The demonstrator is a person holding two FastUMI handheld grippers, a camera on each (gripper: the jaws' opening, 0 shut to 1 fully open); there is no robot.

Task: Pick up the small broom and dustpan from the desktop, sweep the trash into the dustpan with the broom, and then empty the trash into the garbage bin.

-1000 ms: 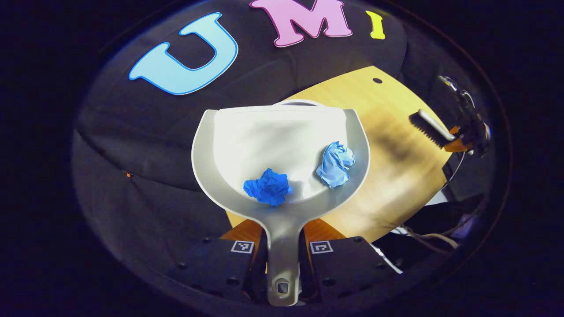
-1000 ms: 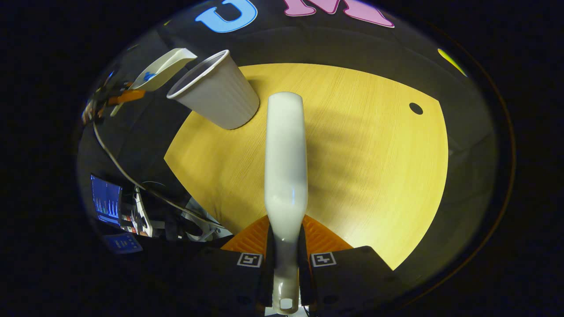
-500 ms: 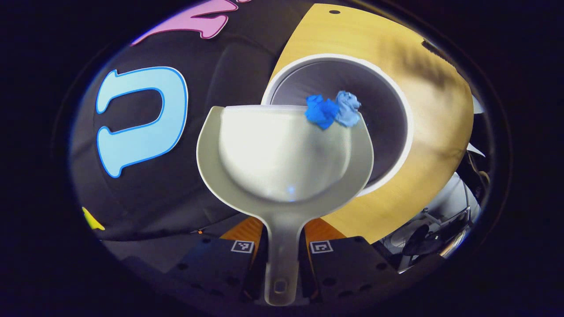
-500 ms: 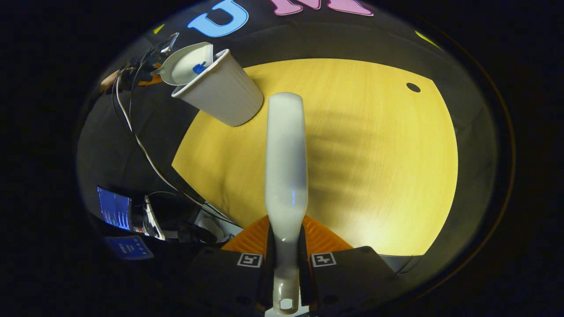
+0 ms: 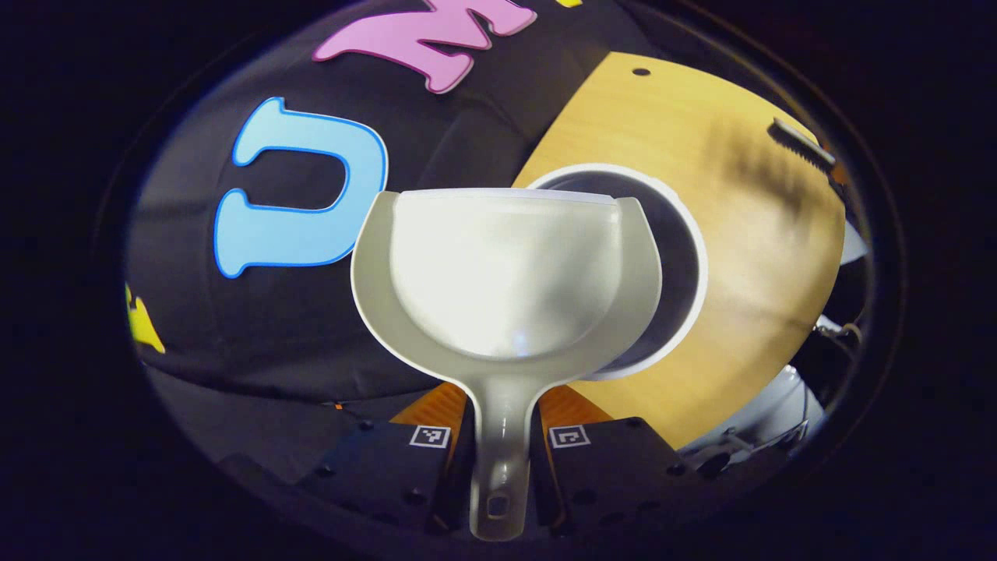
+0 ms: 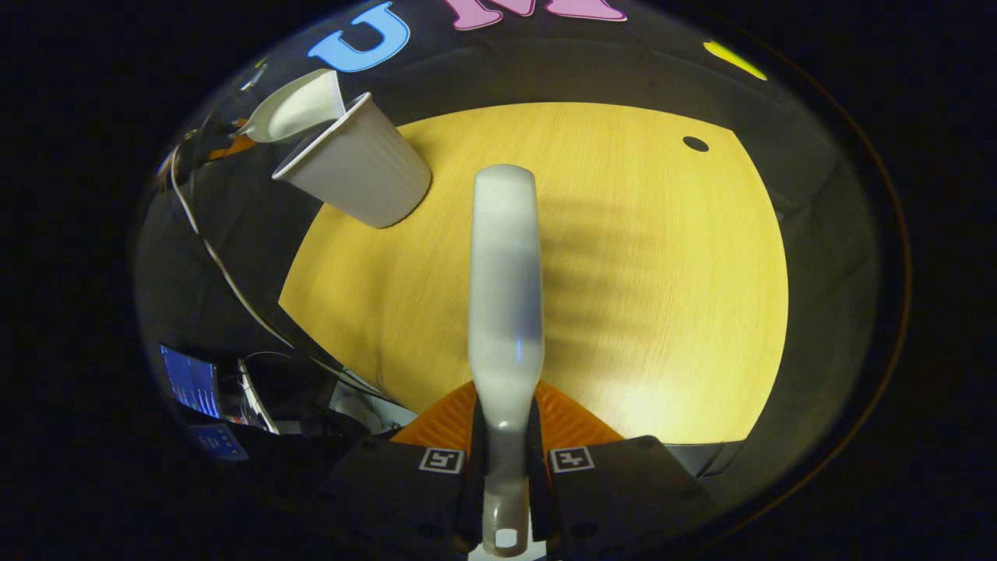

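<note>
In the left gripper view my left gripper [image 5: 500, 444] is shut on the handle of the pale grey dustpan [image 5: 506, 273], whose pan holds nothing and is tipped over the mouth of the white garbage bin [image 5: 685, 257]. The bin's inside is mostly hidden behind the pan. In the right gripper view my right gripper [image 6: 505, 456] is shut on the handle of the small broom [image 6: 505, 273], held above the wooden desktop [image 6: 623, 273]. There the dustpan [image 6: 296, 113] tilts at the rim of the bin [image 6: 354, 175] at upper left. The broom's bristles [image 5: 798, 144] appear far right in the left gripper view.
The bin stands near the desktop's left edge, by the black cloth wall. A small dark hole [image 6: 695, 143] marks the desktop's far right. Cables [image 6: 210, 249] and a lit screen [image 6: 191, 382] lie beyond the near left edge of the desk.
The two blue paper wads slid down the tipped dustpan into the bin and are gone from the pan. The dustpan stays tilted over the bin. The broom has barely moved.
</note>
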